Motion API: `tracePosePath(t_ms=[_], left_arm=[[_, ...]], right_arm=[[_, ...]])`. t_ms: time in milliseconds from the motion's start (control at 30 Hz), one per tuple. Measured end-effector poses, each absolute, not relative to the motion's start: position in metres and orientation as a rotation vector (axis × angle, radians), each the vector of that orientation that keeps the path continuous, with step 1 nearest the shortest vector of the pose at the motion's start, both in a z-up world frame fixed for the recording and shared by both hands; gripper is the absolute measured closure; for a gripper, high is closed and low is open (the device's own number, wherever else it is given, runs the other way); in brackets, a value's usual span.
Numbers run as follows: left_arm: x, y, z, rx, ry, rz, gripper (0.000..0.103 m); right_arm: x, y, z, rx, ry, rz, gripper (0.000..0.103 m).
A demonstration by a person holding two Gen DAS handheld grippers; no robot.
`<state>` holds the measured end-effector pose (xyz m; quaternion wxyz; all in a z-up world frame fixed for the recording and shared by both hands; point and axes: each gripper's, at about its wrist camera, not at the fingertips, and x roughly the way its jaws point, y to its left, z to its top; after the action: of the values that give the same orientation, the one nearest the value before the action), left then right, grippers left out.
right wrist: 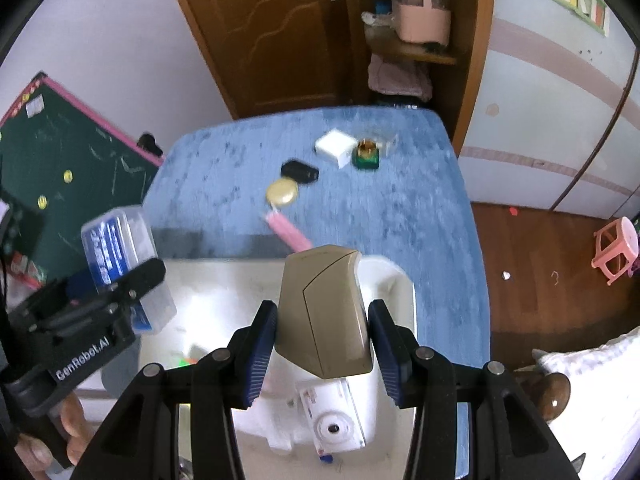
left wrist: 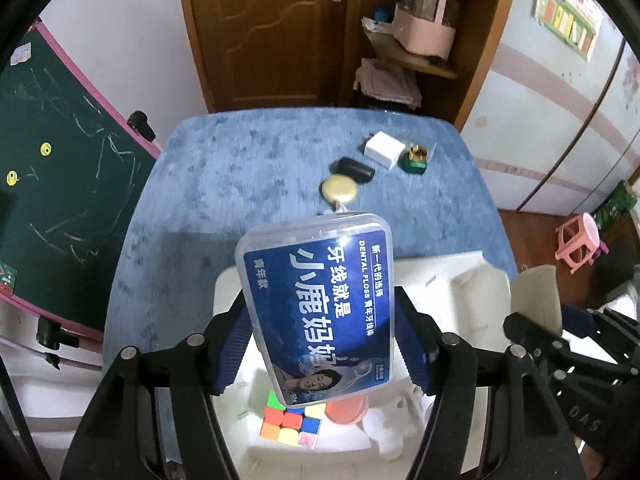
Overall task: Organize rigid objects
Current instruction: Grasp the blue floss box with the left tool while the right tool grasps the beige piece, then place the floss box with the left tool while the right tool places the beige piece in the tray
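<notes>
Left jaws (left wrist: 322, 332): clamped on my floss box (left wrist: 320, 304); tilted, may slip.
Right jaws (right wrist: 322, 344): clamped on tan case (right wrist: 324, 316); may strike white tray (right wrist: 404, 292).

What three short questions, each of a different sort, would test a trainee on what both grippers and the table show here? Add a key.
1. True or false: the left gripper is shut on a floss box.
2. What does the right gripper hold? A) cube B) tan case C) pink stool
3. Fill in: the cube lies in the white ____.

Key
1. True.
2. B, the tan case.
3. Tray, under the floss box; a gold disc, black case and white box lie on the blue table.
</notes>
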<state>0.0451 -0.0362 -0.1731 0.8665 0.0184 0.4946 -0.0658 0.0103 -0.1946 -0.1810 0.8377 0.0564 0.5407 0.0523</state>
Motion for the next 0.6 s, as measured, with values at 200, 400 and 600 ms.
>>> tracePosePath(t_ms=[200,400,600], left_arm=[[0.035,-0.040,-0.196,0.088,1.073,-0.137,0.034],[0.030,-0.042,-0.215,0.118,1.110,-0.154,0.034],[0.030,-0.042,-0.232,0.143,1.149,-0.160,0.034]], right_arm=[[-0.004,-0.191,-0.214,0.093,1.220,0.112,0.056],[-0.008,-0.187,-0.239,0.070,1.270,0.100,0.071],[-0.003,-0.184,-0.271,0.034,1.351,0.073,0.078]])
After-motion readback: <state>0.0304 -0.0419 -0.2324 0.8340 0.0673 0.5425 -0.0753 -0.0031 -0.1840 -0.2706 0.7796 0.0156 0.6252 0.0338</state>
